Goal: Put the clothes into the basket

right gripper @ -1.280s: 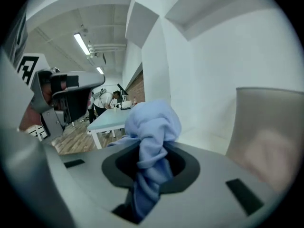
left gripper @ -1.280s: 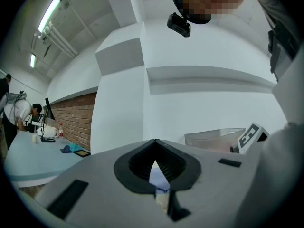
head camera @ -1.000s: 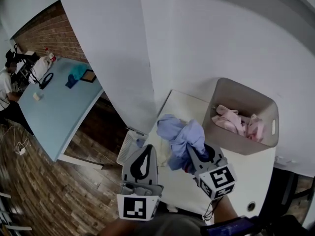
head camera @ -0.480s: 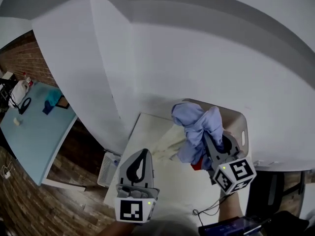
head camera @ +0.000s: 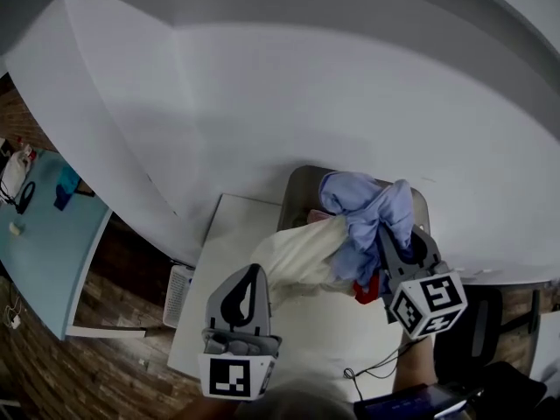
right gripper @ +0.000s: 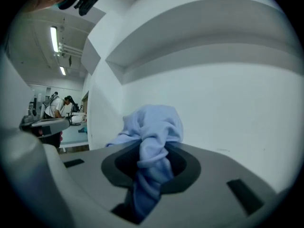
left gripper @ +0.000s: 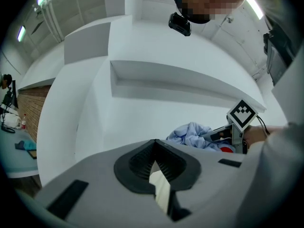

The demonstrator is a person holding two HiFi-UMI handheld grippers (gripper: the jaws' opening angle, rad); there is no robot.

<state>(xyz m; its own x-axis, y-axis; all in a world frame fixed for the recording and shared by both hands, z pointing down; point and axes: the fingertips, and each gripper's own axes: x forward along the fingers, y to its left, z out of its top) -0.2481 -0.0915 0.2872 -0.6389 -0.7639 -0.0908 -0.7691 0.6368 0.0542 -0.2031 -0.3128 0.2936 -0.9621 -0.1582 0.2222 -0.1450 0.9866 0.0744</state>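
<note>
My right gripper is shut on a bunched light-blue garment, held up in front of the grey basket at the far end of the white table. In the right gripper view the blue garment fills the gap between the jaws. A red patch shows under it. My left gripper is shut, with a cream garment stretching from its tip toward the basket. In the left gripper view a cream strip sits pinched behind the jaws. Something pink lies in the basket.
A white wall rises right behind the basket and table. To the left are a light-blue table with small items and a white rack on the brick-pattern floor. A cable hangs at the table's near edge. People work at a far desk.
Both grippers have moved toward the basket. The blue garment rose and now hangs at the basket's rim. The cream garment has come up off the table with the left gripper.
</note>
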